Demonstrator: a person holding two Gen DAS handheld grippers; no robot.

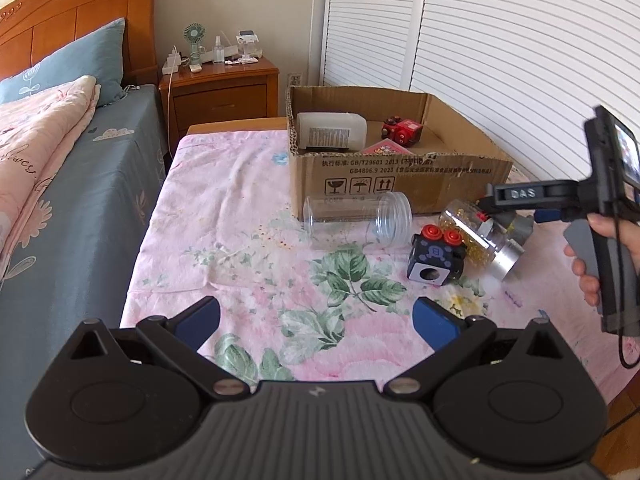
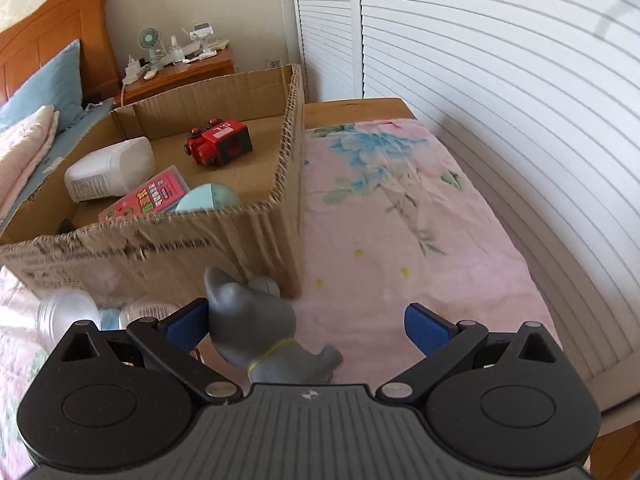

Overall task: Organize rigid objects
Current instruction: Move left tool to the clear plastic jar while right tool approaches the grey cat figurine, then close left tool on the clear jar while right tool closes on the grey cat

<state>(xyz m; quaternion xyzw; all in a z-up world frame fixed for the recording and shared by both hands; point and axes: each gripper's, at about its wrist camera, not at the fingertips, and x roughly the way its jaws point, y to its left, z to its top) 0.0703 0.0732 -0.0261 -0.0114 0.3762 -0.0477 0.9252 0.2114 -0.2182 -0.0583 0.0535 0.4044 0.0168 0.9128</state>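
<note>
Both grippers open; grey figurine [image 2: 256,316] between right gripper [image 2: 308,326] fingers, right-wrist view only.

Corrugated cardboard box [image 2: 256,236], clear plastic jar [image 1: 360,216], floral cloth [image 1: 248,240].

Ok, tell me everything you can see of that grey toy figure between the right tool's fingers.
The grey toy figure looks like smooth moulded plastic or rubber, an animal shape with pointed ears or limbs and a thin yellow band around it. It sits between the open right tool's blue pads, against the left pad, clear of the right one, just in front of the cardboard box corner.
</note>
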